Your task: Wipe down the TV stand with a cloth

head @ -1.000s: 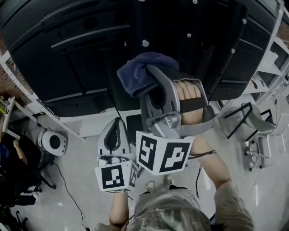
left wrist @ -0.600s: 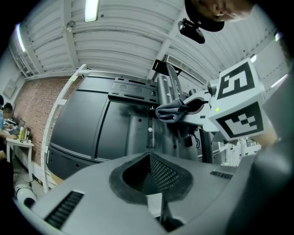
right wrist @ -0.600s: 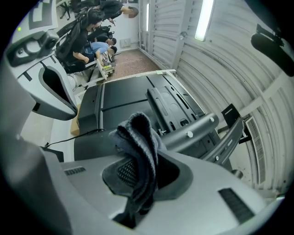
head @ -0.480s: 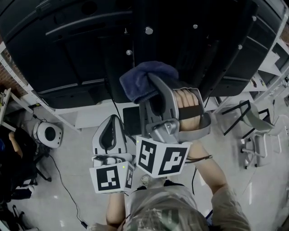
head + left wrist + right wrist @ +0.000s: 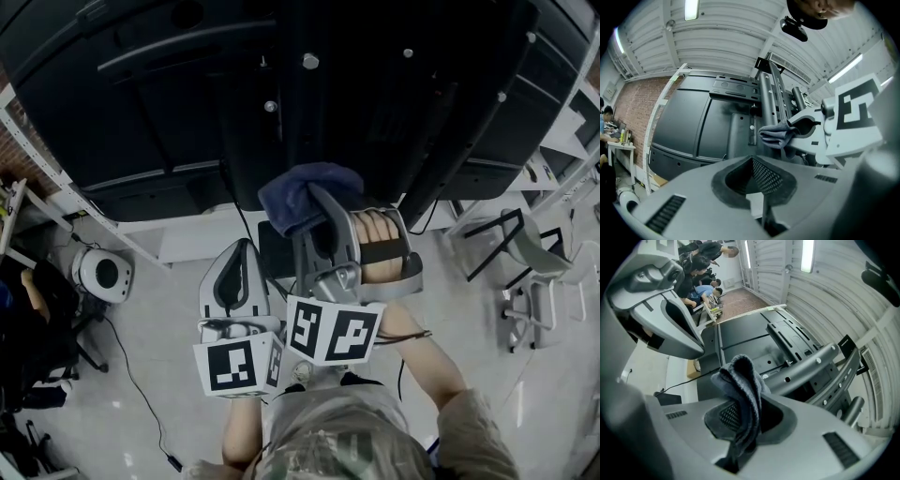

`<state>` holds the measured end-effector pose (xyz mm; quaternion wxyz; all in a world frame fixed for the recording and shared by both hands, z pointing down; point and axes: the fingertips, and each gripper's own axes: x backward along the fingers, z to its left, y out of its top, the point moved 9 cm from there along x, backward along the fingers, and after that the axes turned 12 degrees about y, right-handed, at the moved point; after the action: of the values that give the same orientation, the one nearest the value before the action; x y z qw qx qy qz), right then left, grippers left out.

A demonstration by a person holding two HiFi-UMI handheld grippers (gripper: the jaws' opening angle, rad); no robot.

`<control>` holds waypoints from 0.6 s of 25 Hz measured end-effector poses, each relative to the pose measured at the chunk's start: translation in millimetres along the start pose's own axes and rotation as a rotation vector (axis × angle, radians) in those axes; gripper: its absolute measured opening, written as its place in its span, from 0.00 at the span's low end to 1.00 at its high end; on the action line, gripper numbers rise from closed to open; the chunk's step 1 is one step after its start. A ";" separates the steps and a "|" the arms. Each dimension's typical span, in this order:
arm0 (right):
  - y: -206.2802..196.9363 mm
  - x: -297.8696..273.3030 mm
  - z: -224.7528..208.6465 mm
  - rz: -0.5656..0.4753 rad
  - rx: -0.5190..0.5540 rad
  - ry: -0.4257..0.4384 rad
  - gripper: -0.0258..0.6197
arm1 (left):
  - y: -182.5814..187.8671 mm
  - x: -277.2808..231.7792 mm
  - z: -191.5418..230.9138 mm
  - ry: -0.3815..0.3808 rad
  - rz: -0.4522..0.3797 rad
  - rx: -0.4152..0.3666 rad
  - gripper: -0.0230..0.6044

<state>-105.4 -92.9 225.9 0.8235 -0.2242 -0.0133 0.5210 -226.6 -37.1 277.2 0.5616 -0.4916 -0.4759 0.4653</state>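
A dark blue cloth [image 5: 302,194] is bunched at the tip of my right gripper [image 5: 317,208], which is shut on it. It is held up close to the black TV stand column [image 5: 305,103] on the back of the big black screen. In the right gripper view the cloth [image 5: 743,392] hangs folded between the jaws, with the stand's bars [image 5: 811,366] just beyond. My left gripper [image 5: 238,248] sits lower and to the left, shut and empty. In the left gripper view I see the cloth [image 5: 776,136], the right gripper [image 5: 813,136] and the stand column [image 5: 769,101].
A white shelf frame [image 5: 141,251] runs under the screen. On the floor are a round white device [image 5: 101,274] and a cable [image 5: 141,394] at left, and a chair [image 5: 525,267] at right. People sit at a desk [image 5: 705,273] far off.
My right gripper with the cloth has dropped lower in the head view and drawn back a little from the stand. The left gripper has barely shifted.
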 end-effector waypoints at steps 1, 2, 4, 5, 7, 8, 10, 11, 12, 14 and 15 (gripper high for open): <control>-2.1 -0.6 4.0 0.003 -0.001 0.010 0.13 | -1.1 0.1 0.0 0.002 0.003 -0.001 0.06; -4.3 -1.2 7.8 0.007 -0.001 0.018 0.13 | -2.5 0.3 0.3 0.004 0.006 -0.002 0.06; -8.0 -2.2 14.5 0.013 -0.006 0.033 0.13 | -5.5 0.9 2.3 0.011 0.014 -0.002 0.06; -9.3 -2.9 17.7 0.015 -0.009 0.040 0.13 | -6.9 1.3 3.8 0.017 0.017 -0.001 0.06; -11.8 -4.6 24.1 0.021 -0.016 0.056 0.13 | -9.4 2.0 6.8 0.026 0.025 0.001 0.06; -13.1 -5.3 27.3 0.024 -0.019 0.063 0.13 | -10.7 2.4 7.7 0.028 0.028 0.000 0.06; -16.2 -6.5 33.0 0.029 -0.022 0.076 0.13 | -13.9 3.3 8.6 0.032 0.036 -0.006 0.06; -17.7 -7.1 35.4 0.032 -0.023 0.081 0.13 | -15.8 3.7 9.3 0.035 0.042 -0.007 0.06; -19.0 -7.6 37.7 0.033 -0.024 0.086 0.13 | -17.7 4.0 10.2 0.040 0.047 -0.006 0.06; -21.1 -8.6 42.8 0.035 -0.029 0.099 0.13 | -21.2 4.6 12.4 0.049 0.059 -0.004 0.06; -22.1 -9.1 45.5 0.036 -0.032 0.106 0.13 | -22.6 4.8 13.2 0.053 0.064 -0.004 0.06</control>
<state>-102.4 -92.4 277.2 0.8098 -0.2648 0.0261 0.5229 -238.0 -32.7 300.8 0.5580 -0.5196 -0.4458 0.4689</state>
